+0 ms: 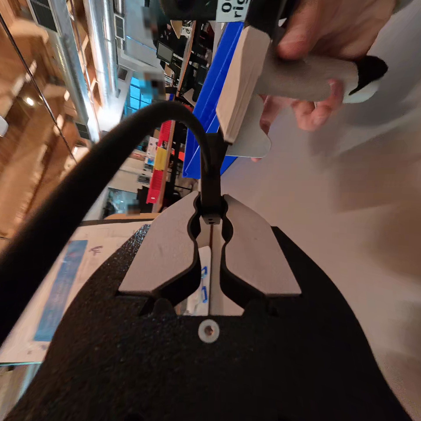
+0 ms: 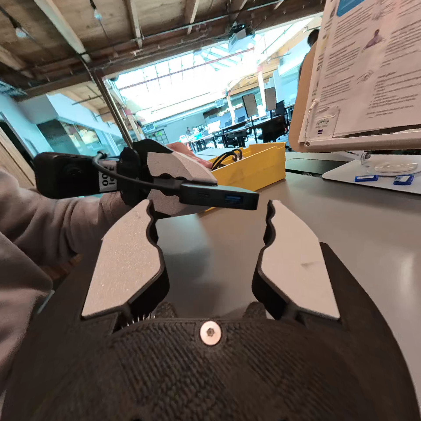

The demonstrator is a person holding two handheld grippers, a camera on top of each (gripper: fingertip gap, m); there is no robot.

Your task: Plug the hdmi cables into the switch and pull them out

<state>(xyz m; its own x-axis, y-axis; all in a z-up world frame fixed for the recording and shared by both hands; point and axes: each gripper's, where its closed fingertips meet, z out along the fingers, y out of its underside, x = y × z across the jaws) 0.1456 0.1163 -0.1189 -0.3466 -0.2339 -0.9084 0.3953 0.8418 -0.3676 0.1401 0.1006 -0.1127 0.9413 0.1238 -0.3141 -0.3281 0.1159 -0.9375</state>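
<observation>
the switch (image 2: pixel 218 197), a flat black box with a blue port on its side, hangs in mid-air at the centre of my right wrist view, above the grey table (image 2: pixel 341 239). my left gripper (image 2: pixel 182 182) has closed on the short black lead (image 2: pixel 127 180) end of it, so the body sticks out unsupported to the right. in my left wrist view the same grip shows at centre frame: the jaws pinch a narrow black piece (image 1: pixel 210 205), with the cable (image 1: pixel 102 164) looping up and off to the lower left. my right gripper (image 2: pixel 211 227) is spread wide and holds nothing, its fingers just below the switch. the hdmi cables seem to be the black coil (image 2: pixel 227 157) in the yellow bin (image 2: pixel 250 168) behind, right of centre; none is plugged in as far as i can tell. my worry is the hold: gripped so near one end, the switch may pivot or slip when a plug is pushed in, and a skewed plug could jam at the port. a blue bin (image 1: pixel 209 102) sits in the upper middle of my left view.
</observation>
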